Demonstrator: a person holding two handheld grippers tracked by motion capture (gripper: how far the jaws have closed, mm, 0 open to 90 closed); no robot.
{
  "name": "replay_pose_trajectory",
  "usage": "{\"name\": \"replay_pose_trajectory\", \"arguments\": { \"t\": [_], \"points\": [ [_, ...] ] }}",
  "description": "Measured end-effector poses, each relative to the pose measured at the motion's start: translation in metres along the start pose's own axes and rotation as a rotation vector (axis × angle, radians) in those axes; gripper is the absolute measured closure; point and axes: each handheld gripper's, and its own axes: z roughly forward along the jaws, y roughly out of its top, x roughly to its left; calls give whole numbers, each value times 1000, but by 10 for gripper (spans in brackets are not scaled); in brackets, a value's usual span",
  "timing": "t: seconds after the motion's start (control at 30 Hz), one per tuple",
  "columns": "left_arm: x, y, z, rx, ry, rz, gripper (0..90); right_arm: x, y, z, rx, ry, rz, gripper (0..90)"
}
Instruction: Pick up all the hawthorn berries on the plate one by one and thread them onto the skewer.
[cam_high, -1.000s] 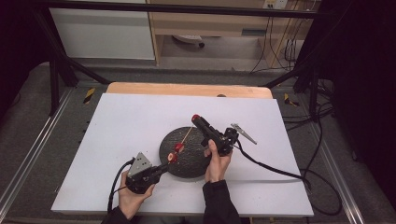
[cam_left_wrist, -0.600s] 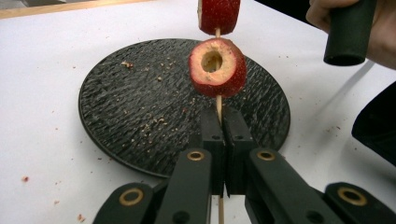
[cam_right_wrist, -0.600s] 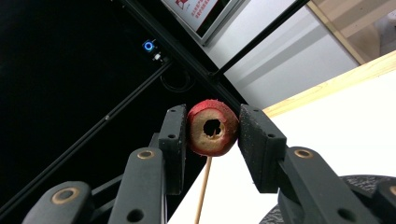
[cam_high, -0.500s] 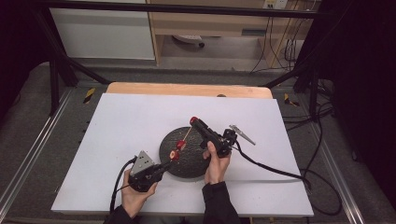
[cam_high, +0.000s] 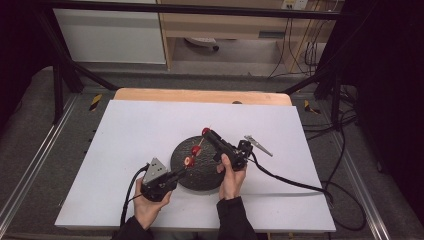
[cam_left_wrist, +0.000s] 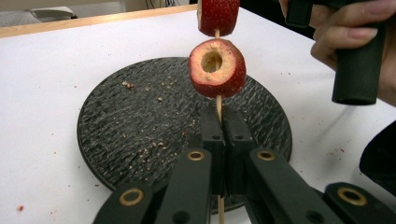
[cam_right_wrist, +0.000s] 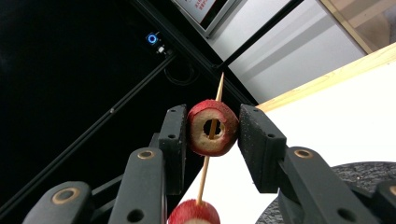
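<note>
- Basically, left gripper (cam_left_wrist: 218, 135) had its fingers pressed together on the bottom of a thin wooden skewer (cam_left_wrist: 218, 108), holding it over the dark round plate (cam_left_wrist: 121, 126).
- Right gripper (cam_right_wrist: 214, 128) pinched the top fruit ring (cam_right_wrist: 212, 127) betw. its fingers, w/ the skewer tip passing through the ring's hole.
- 2 more red rings sat lower on the stick; nearest one (cam_left_wrist: 217, 68) was just above the left fingers.
- High view: skewer (cam_high: 196, 149) slanted over the plate (cam_high: 200, 172), which lay on the white counter (cam_high: 130, 135) betw. both hands.
- Crumbs were scattered on the plate & counter.
- Metal clip-like tool (cam_high: 258, 145) lay near the right gripper.
</note>
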Motion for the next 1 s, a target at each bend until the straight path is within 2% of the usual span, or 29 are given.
{"name": "replay_pose_trajectory", "arguments": {
  "t": [0.4,0.7,0.9,1.0],
  "points": [
    [1,7,5,-4,-2,-6,886,1,-5,-2,26,1,-8,634],
    [3,4,5,3,-5,-6,886,-1,-6,-1,63,-5,-30,626],
    [8,2,1,11,-2,-12,886,2,1,-7,95,-53,-128,475],
    [12,0,-1,17,4,-22,886,1,5,-11,137,-80,-181,380]
  ]
}}
